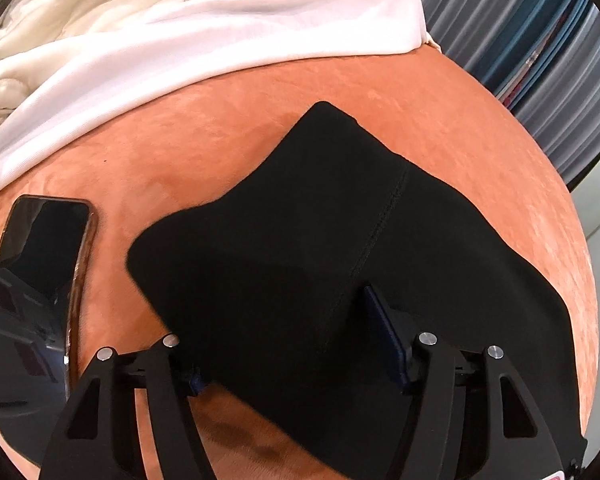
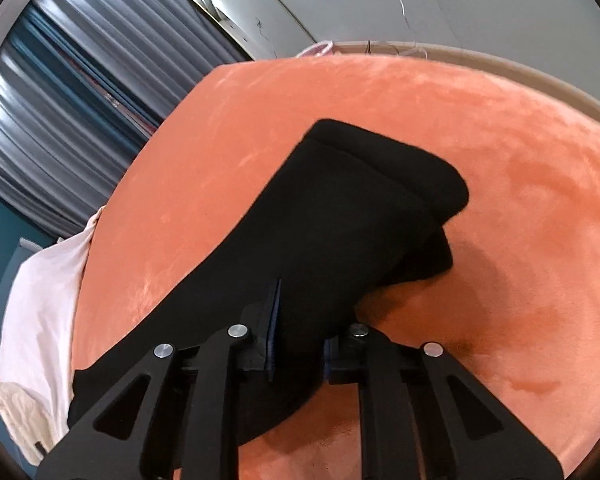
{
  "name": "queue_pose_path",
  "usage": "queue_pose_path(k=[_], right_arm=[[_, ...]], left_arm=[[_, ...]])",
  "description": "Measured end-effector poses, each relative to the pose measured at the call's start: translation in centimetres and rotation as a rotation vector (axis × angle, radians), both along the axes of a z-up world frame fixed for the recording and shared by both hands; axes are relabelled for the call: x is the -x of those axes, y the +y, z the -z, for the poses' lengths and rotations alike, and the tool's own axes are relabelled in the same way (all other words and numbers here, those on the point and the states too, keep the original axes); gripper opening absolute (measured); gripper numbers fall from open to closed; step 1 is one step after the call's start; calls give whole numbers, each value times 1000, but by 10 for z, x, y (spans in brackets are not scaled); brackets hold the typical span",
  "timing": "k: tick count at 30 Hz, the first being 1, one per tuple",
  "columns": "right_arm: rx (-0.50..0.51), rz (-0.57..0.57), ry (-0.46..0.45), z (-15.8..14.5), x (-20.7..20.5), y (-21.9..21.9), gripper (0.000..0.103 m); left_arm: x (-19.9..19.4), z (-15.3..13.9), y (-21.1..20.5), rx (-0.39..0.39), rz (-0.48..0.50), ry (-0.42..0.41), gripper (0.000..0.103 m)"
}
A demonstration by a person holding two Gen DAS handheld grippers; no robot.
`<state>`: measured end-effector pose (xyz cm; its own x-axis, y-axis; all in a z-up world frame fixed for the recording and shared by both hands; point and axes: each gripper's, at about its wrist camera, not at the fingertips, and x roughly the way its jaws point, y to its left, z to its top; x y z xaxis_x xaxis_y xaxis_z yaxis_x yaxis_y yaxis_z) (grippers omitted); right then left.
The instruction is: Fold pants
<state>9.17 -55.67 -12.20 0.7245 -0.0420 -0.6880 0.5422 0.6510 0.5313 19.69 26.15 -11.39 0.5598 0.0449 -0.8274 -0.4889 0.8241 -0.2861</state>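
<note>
Black pants [image 1: 312,240], matte knit, soft, no sheen; lie on orange blanket [image 1: 204,132] w/ short velvety nap, mottled lighter patches where the pile is brushed. In left wrist view the garment reads as a folded wedge: blunt rounded corner at top, a stitched seam running down the middle, edges thick and padded where layers stack. Right wrist view shows same pants [image 2: 340,216] as a long diagonal band, far end doubled over into a rounded roll, a lower layer sticking out under it.

Left gripper [image 1: 292,344]: black plastic arms w/ triangular cutouts, round silver pin heads, dark blue pads. Fingers apart, straddling near edge of the cloth; right-hand pad stands on the fabric, left-hand one mostly hidden under the hem. Can't tell if pads press on it.

Right gripper [image 2: 300,340]: same build. Fingers drawn in close, pinched on a ridge of black fabric bunched up btwn the pads.

Phone [image 1: 40,280], glossy black slab, rounded corners, lies flat on blanket just beside pants, not touching. White smooth sheet [image 1: 220,40] beyond; cream quilted duvet [image 1: 60,20] behind it. Pleated grey-blue curtain [image 2: 80,80], shiny.
</note>
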Motion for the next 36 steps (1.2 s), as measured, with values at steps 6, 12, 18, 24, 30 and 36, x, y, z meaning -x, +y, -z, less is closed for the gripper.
queue_pose_path(k=[6,12,18,24,30,36], right_arm=[[151,-51,0,-29,-7,21,14],[279,-167,-46,-71,-25,66,14],[635,-510,-63,-118,-71,214,14],[735,-908,-17,-70,-122,382,15],[769,-999,70,-8,-127,438,48],[578,-944,-16,-40,-107,404,58]], left_arm=[[44,-24,-27,-170,4,-52,62],[70,-37,-68,-238,66,-93,63],[93,-41,-103,-268,171,-110,63],[103,-33,-102,-253,207,-90,63],[118,-33,-68,-239,189,-89,63],[104,-24,-24,-135,105,-88,63]])
